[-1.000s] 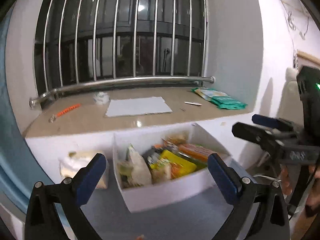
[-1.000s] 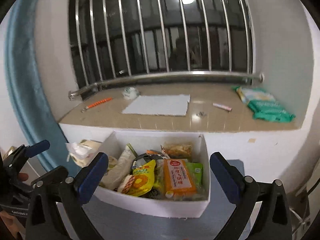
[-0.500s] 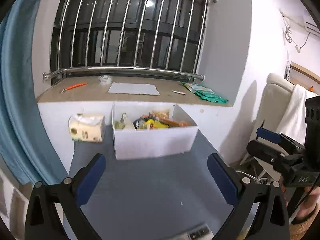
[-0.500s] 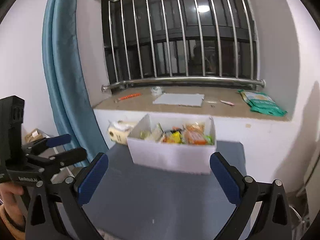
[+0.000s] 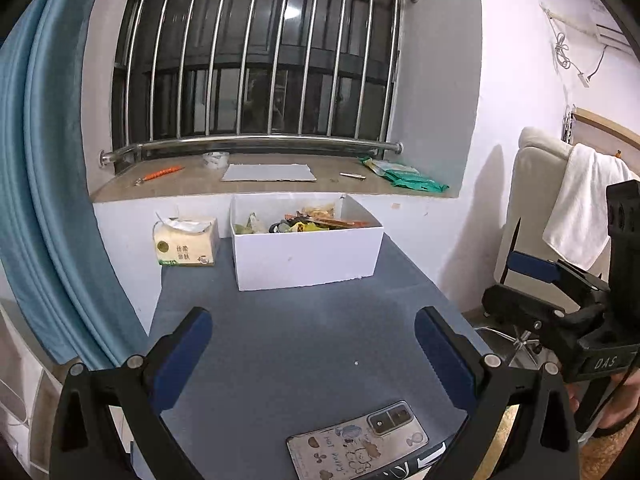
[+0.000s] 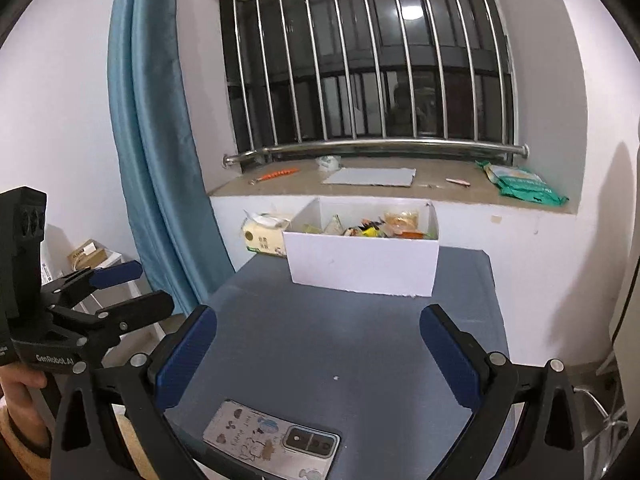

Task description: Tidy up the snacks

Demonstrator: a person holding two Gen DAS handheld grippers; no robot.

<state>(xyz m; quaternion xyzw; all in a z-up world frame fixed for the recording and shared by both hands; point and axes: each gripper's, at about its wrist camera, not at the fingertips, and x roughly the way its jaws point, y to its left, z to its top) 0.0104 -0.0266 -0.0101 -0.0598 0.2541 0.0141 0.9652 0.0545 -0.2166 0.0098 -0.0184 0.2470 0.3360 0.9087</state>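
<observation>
A white box (image 5: 306, 254) full of snack packets (image 5: 304, 224) stands at the far end of the grey-blue table (image 5: 304, 336); it also shows in the right wrist view (image 6: 362, 262). My left gripper (image 5: 314, 344) is open and empty, held back over the near part of the table. My right gripper (image 6: 318, 344) is open and empty too, also well short of the box. Each gripper shows from the side in the other's view: the right one (image 5: 532, 288) and the left one (image 6: 116, 292).
A tissue pack (image 5: 186, 244) sits left of the box. A phone (image 5: 358, 442) lies at the table's near edge. The window sill (image 5: 272, 184) behind holds a grey sheet, green packets (image 5: 404, 176) and an orange tool. A blue curtain (image 5: 44, 200) hangs left, a chair (image 5: 536, 216) right.
Both grippers have pulled back and away from the box, which now looks smaller and farther. The phone has come into view at the near edge. Both stay open and empty.
</observation>
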